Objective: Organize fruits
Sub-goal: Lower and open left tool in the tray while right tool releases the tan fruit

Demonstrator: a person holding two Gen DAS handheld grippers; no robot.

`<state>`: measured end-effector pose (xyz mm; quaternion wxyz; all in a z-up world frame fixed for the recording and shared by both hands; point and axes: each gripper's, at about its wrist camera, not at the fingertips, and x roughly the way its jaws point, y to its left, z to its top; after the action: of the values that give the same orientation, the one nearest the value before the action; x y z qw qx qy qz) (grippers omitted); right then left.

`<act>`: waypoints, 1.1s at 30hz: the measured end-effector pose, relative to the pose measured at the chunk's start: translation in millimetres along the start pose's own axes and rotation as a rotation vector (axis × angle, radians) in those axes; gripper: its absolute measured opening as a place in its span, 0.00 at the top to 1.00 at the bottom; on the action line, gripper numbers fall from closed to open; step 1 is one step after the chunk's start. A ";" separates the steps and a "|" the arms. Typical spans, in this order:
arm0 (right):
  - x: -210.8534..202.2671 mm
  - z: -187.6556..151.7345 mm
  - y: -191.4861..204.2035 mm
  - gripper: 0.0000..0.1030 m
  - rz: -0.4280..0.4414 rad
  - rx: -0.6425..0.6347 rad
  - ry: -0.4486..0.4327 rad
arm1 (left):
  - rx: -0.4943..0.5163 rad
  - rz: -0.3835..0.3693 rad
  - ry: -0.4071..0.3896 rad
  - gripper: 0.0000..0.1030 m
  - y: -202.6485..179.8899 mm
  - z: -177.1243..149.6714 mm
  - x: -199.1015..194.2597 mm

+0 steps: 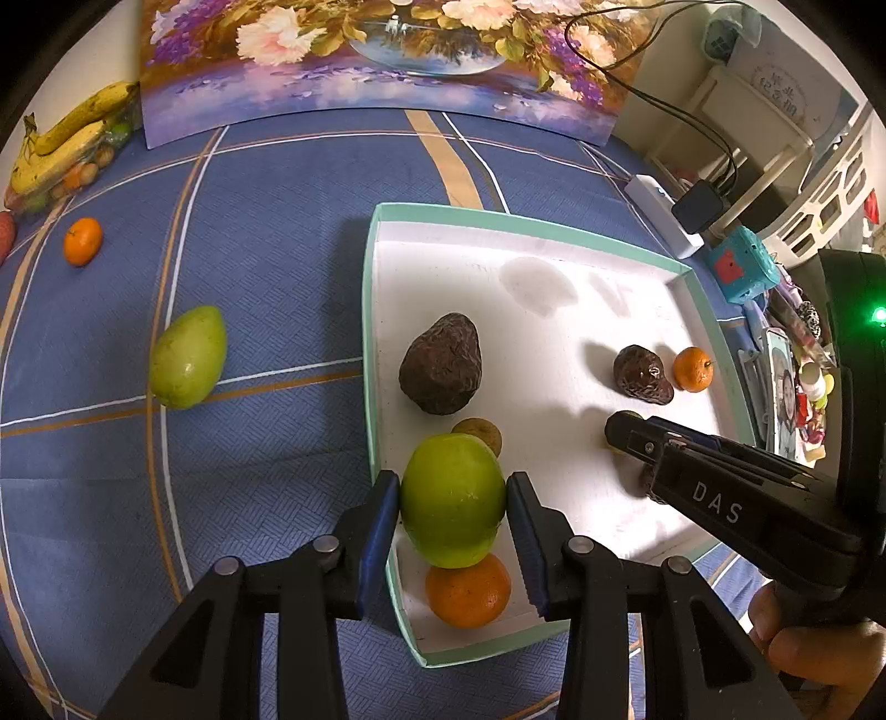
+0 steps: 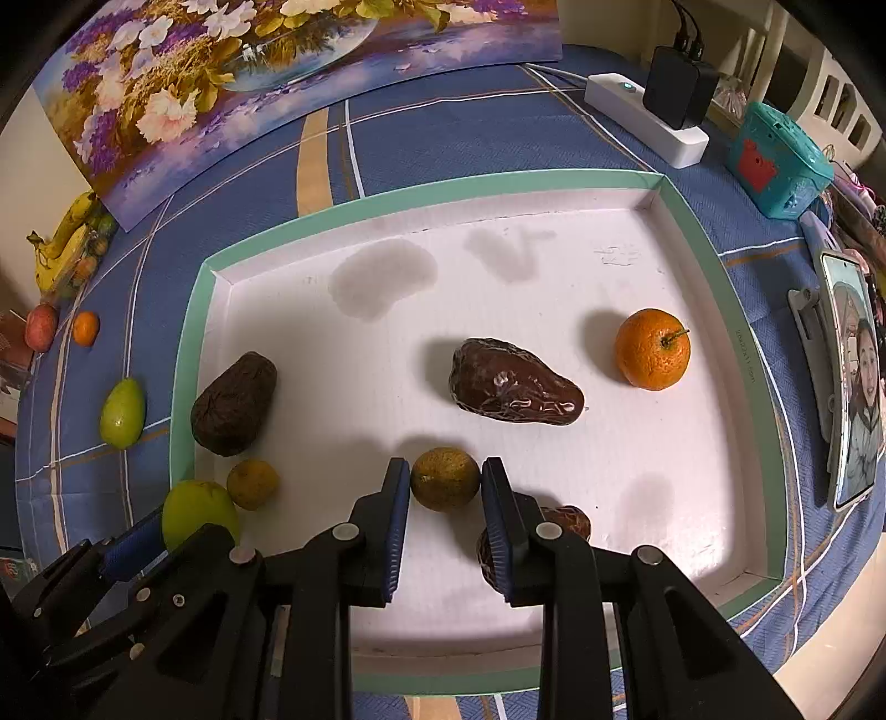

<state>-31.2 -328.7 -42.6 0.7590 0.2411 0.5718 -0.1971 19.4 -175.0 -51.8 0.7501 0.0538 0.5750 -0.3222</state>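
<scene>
Left wrist view: the left gripper (image 1: 453,495) is clamped on a smooth green apple (image 1: 451,498) just above the near-left corner of the mint-rimmed tray (image 1: 370,310), over an orange tangerine (image 1: 468,592). Right wrist view: the right gripper (image 2: 446,479) is clamped on a small, dull, green-brown citrus fruit (image 2: 444,479) near the tray's front edge. A wrinkled dark avocado (image 2: 233,403) lies at the tray's left wall.

blue plaid tablecloth (image 1: 266,288), a floral painting (image 1: 387,50) propped behind, white power strip (image 2: 645,119) at right.
</scene>
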 end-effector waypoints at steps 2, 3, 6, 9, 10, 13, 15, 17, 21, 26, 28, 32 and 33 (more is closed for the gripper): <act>1.5 2.1 1.3 0.73 -0.001 -0.001 0.000 | 0.001 0.002 0.001 0.59 -0.8 0.2 0.7; 1.4 2.0 1.1 0.73 -0.002 0.000 0.000 | 0.002 0.003 0.001 0.59 -0.9 0.3 0.8; 1.4 2.7 1.5 0.73 -0.004 0.001 -0.002 | 0.002 0.005 0.007 0.58 -1.3 0.1 1.5; -1.0 0.7 0.2 0.73 -0.006 0.002 -0.009 | 0.008 0.010 0.009 0.58 -3.3 -0.1 1.6; -1.9 0.4 0.2 0.72 -0.008 0.002 -0.012 | 0.010 0.012 0.008 0.58 -3.9 -0.2 1.0; -6.4 -0.8 1.2 0.72 -0.011 0.002 -0.025 | 0.010 0.012 0.001 0.58 -4.4 0.5 -1.5; -12.5 0.0 0.8 0.72 -0.009 0.002 -0.041 | 0.004 0.010 -0.006 0.56 -2.7 1.3 -4.7; -17.6 0.2 1.8 0.72 -0.008 0.001 -0.058 | -0.001 0.005 -0.013 0.55 -1.0 1.8 -7.2; -27.2 1.2 1.7 0.72 -0.005 0.005 -0.090 | -0.003 -0.002 -0.028 0.54 0.2 2.3 -12.9; -31.0 2.7 2.3 0.72 0.002 0.007 -0.109 | -0.011 -0.003 -0.049 0.54 3.6 3.7 -21.0; -32.1 2.8 2.2 0.72 0.003 0.006 -0.113 | -0.026 0.002 -0.054 0.54 6.8 5.0 -22.4; -33.3 2.1 1.0 0.72 0.004 0.005 -0.111 | -0.063 0.015 -0.060 0.54 19.3 6.7 -25.6; -33.5 2.1 0.8 0.72 0.004 0.005 -0.111 | -0.073 0.019 -0.062 0.54 22.7 7.0 -26.5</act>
<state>-38.1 -328.5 -9.8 0.7893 0.2330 0.5278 -0.2099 34.1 -149.1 -32.3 0.7720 0.0220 0.5623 -0.2955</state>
